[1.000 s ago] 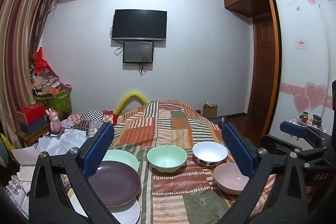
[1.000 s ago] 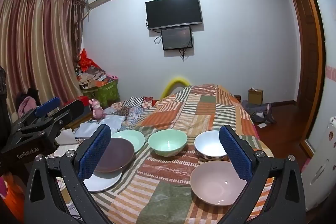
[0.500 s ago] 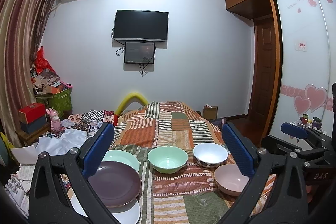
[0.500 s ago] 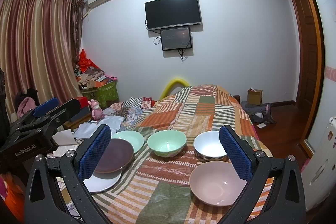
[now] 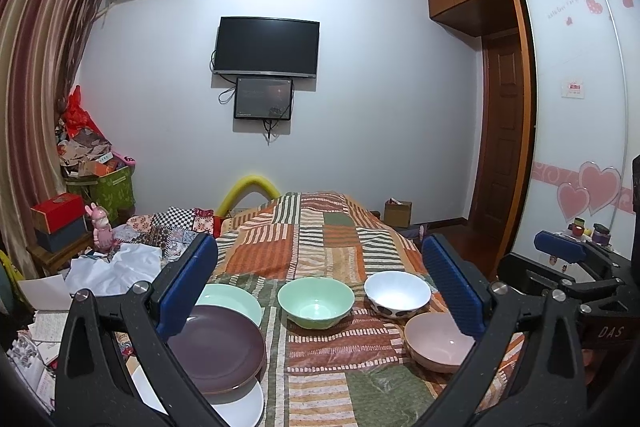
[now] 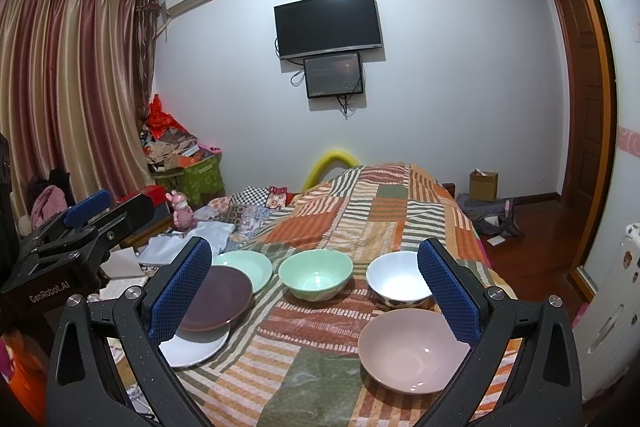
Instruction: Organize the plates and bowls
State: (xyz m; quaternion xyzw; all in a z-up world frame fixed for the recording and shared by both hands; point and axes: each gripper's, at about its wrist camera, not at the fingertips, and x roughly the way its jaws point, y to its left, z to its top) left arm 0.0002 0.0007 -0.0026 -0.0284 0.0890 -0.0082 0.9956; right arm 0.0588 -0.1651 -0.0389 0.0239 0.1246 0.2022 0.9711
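Observation:
On the patchwork bed cover (image 5: 320,235) (image 6: 360,211) lie a green bowl (image 5: 316,301) (image 6: 315,273), a white bowl (image 5: 397,293) (image 6: 396,279) and a pink bowl (image 5: 436,341) (image 6: 412,345). At the left overlap a green plate (image 5: 236,301) (image 6: 248,263), a purple plate (image 5: 218,351) (image 6: 218,297) and a white plate (image 5: 240,403) (image 6: 196,349). My left gripper (image 5: 318,287) is open and empty above the dishes. My right gripper (image 6: 314,291) is open and empty above them too. Each gripper shows at the edge of the other's view.
Clothes and papers (image 5: 116,267) lie heaped left of the bed, with boxes (image 5: 56,223) and a green bin (image 5: 108,187) by the curtain. A cardboard box (image 6: 484,185) sits on the floor near the door (image 6: 576,107). A TV (image 5: 266,47) hangs on the far wall.
Both views have shifted very slightly; the dishes have not moved and both grippers stay open.

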